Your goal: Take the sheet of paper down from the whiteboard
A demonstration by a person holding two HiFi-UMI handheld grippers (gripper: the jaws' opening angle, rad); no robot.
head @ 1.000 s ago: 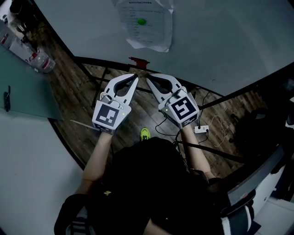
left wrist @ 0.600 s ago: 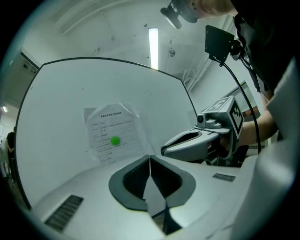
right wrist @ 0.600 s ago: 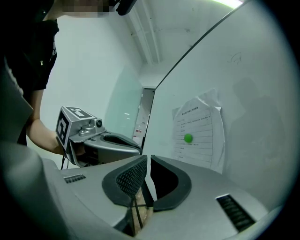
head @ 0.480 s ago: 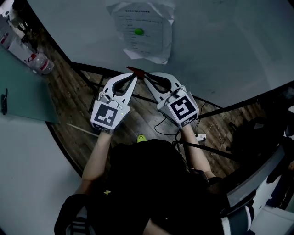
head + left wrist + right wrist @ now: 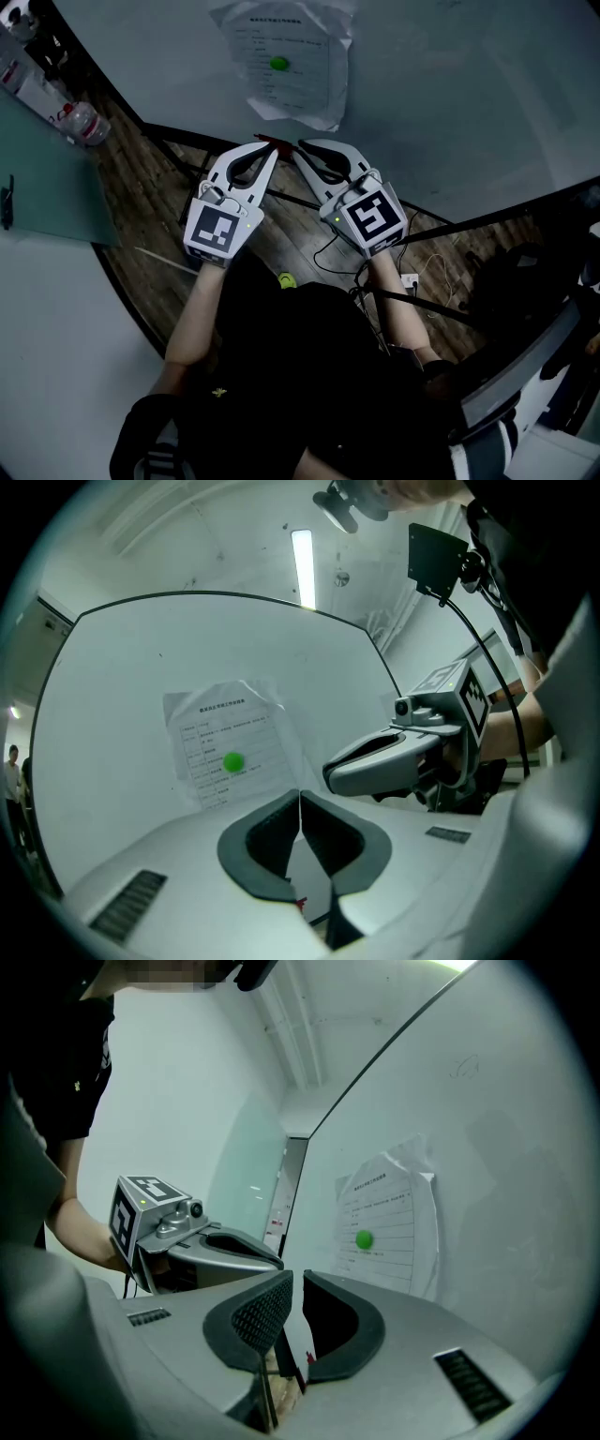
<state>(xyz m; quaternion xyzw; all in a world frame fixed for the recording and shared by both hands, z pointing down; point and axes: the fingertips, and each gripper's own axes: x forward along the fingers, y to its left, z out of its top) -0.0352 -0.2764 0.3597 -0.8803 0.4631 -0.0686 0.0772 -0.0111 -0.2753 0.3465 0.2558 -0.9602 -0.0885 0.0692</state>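
A wrinkled printed sheet of paper [image 5: 284,58] hangs on the whiteboard [image 5: 450,84], pinned by a round green magnet [image 5: 278,64]. Both grippers point level at the board just below the sheet, side by side and not touching it. My left gripper [image 5: 274,149] is shut with nothing in it; in its own view the pads meet [image 5: 300,795] under the paper [image 5: 230,747]. My right gripper [image 5: 301,148] has just been opening its jaws. A narrow gap [image 5: 297,1279] shows between them and it is empty. The paper [image 5: 389,1227] lies ahead and to its right.
The whiteboard's dark stand frame [image 5: 187,141] runs along the board's lower edge over a wooden floor. A plastic bottle [image 5: 82,122] lies at the left beside a green panel [image 5: 47,187]. Cables and a white power strip [image 5: 410,278] lie on the floor at the right.
Both grippers have moved closer to the whiteboard, toward the sheet's lower edge. The right gripper's jaws have parted slightly; the left stays shut.
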